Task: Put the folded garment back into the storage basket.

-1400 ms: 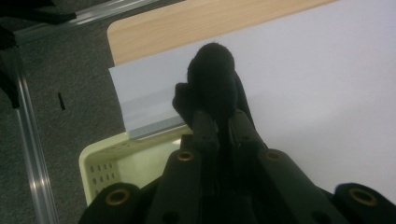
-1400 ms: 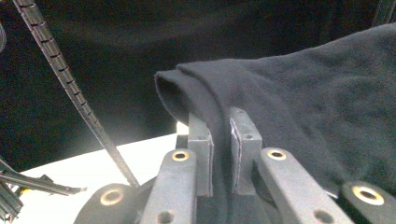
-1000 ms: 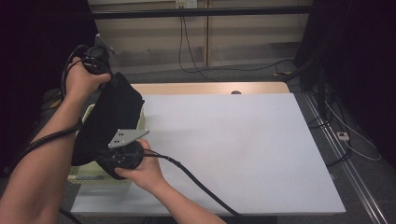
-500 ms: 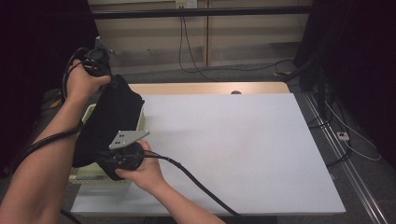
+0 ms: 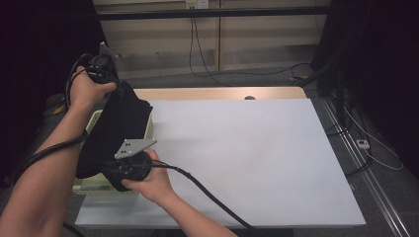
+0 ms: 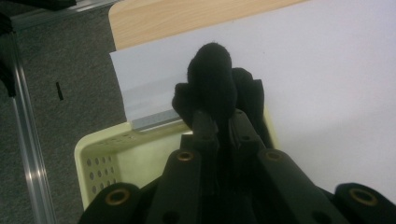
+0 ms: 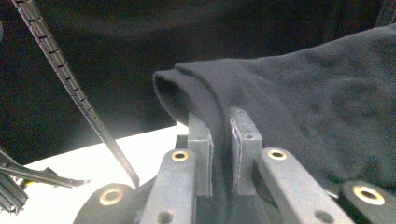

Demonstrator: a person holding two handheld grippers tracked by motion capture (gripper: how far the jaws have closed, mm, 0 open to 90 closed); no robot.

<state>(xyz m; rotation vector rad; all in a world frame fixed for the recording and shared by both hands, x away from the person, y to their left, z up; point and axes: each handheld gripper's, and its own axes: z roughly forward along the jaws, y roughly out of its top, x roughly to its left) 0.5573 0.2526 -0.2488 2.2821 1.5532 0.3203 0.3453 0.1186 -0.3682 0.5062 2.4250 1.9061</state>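
Both grippers clamped on one black cloth (image 5: 116,131), stretched over a pale yellow basket (image 5: 147,129) at the tabletop's (image 5: 257,158) left edge.

Left gripper (image 5: 104,74) up at far end, fingers (image 6: 204,128) clenched on a bunched corner of the cloth, fabric bulging just past the tips; basket's perforated wall sits right below these fingers in the left gripper view, white tabletop sheet beyond. Right gripper (image 5: 114,174) at near end, fingers (image 7: 246,135) pinched on a folded hem, cloth edge running between the pads and draping off to the right of them in the right gripper view. Cloth hangs slanted between the two grips, lower end by the right fingers over the basket's near side. Rest of tabletop lies well apart from both sets of fingers.
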